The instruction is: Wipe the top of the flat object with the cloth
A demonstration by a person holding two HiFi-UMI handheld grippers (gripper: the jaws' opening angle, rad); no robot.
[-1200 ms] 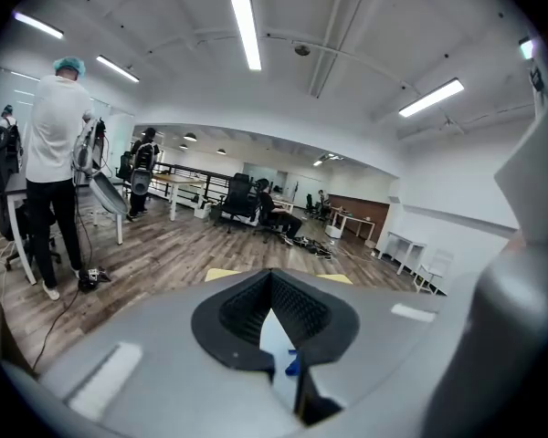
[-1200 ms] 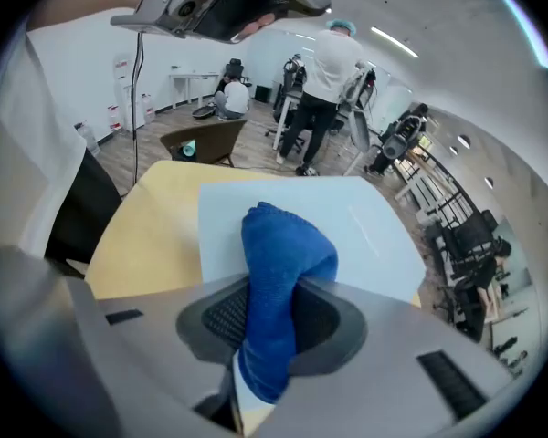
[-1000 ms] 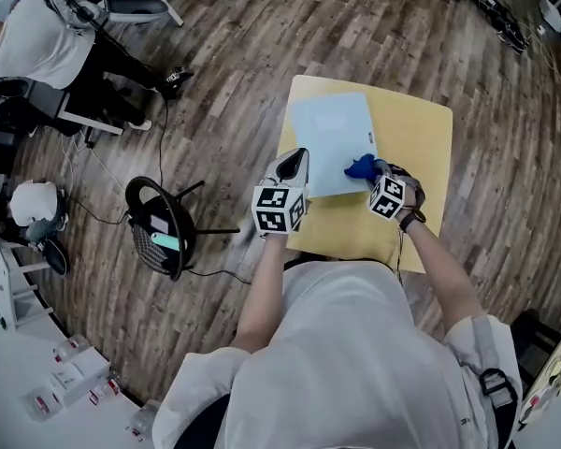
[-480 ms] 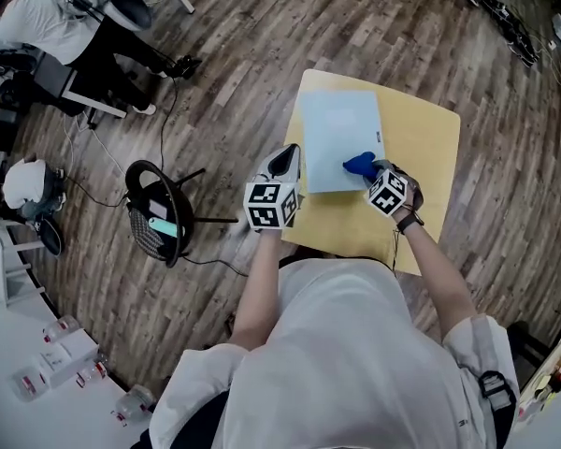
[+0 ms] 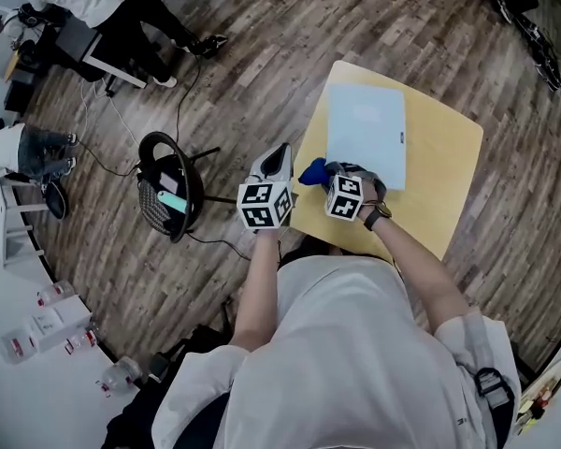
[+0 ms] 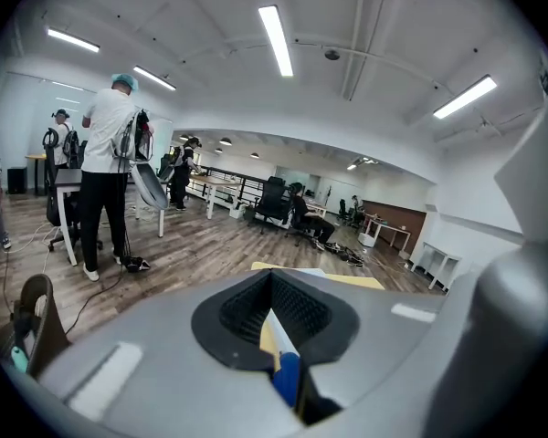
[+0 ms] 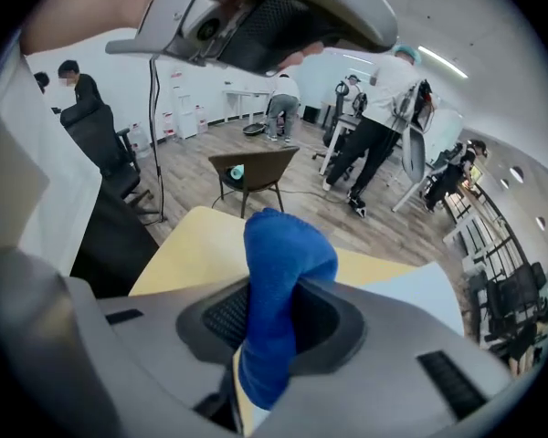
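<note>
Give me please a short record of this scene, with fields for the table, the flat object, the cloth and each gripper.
table: yellow top, standing on a wooden floor
flat object: light blue, lying flat on the table
cloth: blue, held near the table's left edge, beside the flat object's near corner, not on it
right gripper: jaws closed on the cloth
left gripper: jaws together, holding nothing, just off the table's left edge

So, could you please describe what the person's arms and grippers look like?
The left gripper and right gripper are grey shells, each carrying a white cube with black square markers. The person wears a white short-sleeved shirt and a dark wristband.
</note>
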